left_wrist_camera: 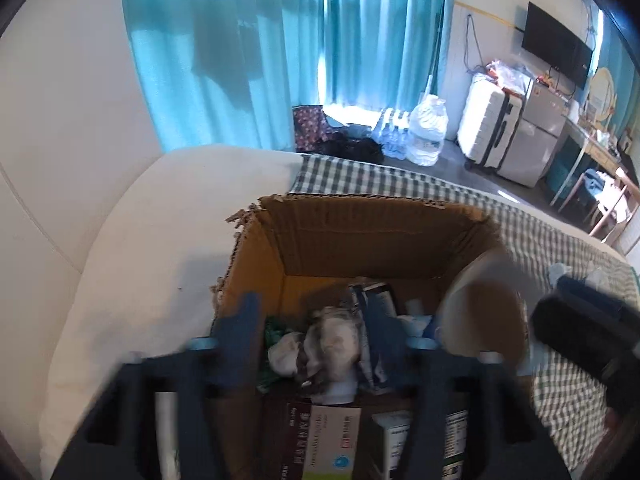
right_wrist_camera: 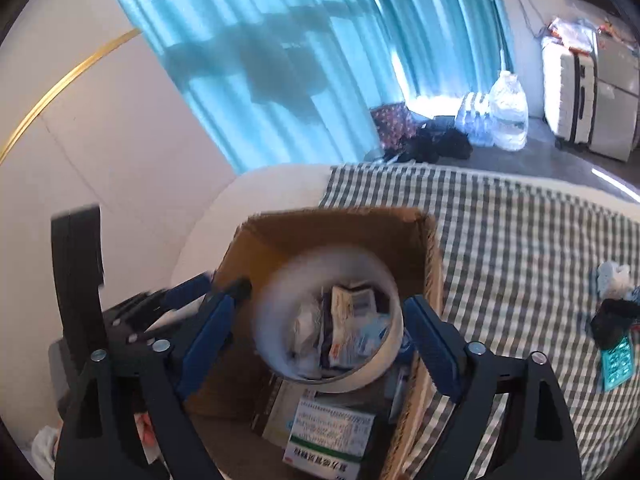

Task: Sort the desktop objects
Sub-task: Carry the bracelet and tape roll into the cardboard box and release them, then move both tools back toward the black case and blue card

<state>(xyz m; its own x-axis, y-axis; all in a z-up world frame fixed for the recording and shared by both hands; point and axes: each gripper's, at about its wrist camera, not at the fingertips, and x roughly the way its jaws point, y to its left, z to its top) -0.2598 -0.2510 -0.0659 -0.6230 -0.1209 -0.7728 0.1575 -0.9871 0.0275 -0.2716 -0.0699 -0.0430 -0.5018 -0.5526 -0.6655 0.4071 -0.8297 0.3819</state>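
- Left claw (left_wrist_camera: 316, 316): released, fingers spread over the near left part of the box (left_wrist_camera: 360, 232), nothing between them.
- Right claw (right_wrist_camera: 326, 304): released too. Roll (right_wrist_camera: 328, 320) of pale tape sits between the fingers with a narrow gap at each side, blurred, above the box's right half.
- Seen from the left wrist, the same roll is a blur against the box's right wall.
- Box rim torn and ragged at the far left corner and along the left edge; top fully open, no flaps in the way.
- Inside: crumpled wrappers, packets and cartons piled loosely, reaching well below the rim.
- Free room: bare cloth (right_wrist_camera: 520, 240) right of the box, wide and flat; white pillow (left_wrist_camera: 140, 240) touching the box on the left.
- Near the cloth's right edge, well apart from the box: a white crumpled lump (right_wrist_camera: 612, 276), a black item and a teal sheet (right_wrist_camera: 618, 360).
- Surface: a bed under green-and-white checks.
- Room: teal curtain (left_wrist_camera: 240, 60) with daylight behind, jug (left_wrist_camera: 428, 128) and bottled water on the floor, white suitcase (left_wrist_camera: 488, 128), wall TV (left_wrist_camera: 556, 52).
- Writing: green-and-white carton (right_wrist_camera: 328, 436) at the near end of the box carries Chinese print, too blurred to read; another carton (left_wrist_camera: 328, 440) shows Latin and Chinese lettering, likewise unreadable.
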